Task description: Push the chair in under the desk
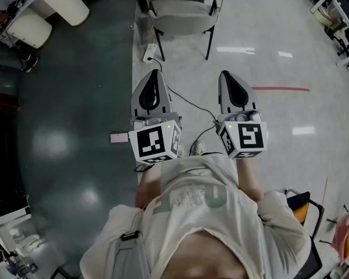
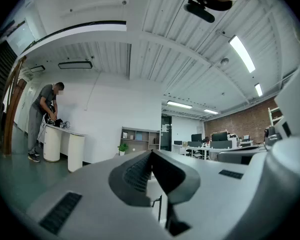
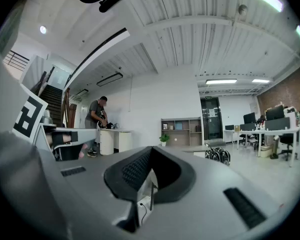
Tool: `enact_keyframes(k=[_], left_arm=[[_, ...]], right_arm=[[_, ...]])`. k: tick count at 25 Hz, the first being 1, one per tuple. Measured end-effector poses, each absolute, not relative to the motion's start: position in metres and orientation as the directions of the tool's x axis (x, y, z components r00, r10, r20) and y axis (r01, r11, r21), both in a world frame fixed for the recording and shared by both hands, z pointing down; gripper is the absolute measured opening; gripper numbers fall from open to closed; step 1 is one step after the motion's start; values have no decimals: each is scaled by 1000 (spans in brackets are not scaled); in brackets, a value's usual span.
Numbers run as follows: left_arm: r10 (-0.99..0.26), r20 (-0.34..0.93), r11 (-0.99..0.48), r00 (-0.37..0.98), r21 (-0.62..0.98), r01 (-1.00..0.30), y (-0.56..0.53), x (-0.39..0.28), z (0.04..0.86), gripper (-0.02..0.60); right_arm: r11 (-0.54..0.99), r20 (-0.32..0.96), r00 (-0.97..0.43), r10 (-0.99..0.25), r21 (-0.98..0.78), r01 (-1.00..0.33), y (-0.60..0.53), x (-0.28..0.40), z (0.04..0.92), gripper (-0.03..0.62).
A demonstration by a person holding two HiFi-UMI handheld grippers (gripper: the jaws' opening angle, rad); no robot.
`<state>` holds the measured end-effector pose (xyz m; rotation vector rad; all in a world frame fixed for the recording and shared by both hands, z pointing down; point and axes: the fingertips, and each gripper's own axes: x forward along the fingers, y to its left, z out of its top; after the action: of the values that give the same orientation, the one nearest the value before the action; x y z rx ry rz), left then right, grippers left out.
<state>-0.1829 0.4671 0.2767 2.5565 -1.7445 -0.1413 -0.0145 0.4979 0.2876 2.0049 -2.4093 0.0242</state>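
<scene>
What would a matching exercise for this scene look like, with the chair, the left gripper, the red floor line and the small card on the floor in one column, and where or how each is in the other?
Column one
1. chair
2. left gripper
3. red line
4. small card

Column two
a. on the dark floor, left of the left gripper
b. shut, holding nothing
c. on the pale floor, right of the right gripper
d. ahead of both grippers, untouched

Pairs: 1-d, 2-b, 3-c, 4-a
</scene>
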Motion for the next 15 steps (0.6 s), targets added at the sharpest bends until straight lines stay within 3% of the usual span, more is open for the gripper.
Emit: enact_keyframes(k=[15], left_arm=[[-949, -49, -315, 312, 103, -944, 460, -164, 286, 14]], right_arm=[[184, 29, -185, -982, -26, -983, 499, 34, 307, 17]])
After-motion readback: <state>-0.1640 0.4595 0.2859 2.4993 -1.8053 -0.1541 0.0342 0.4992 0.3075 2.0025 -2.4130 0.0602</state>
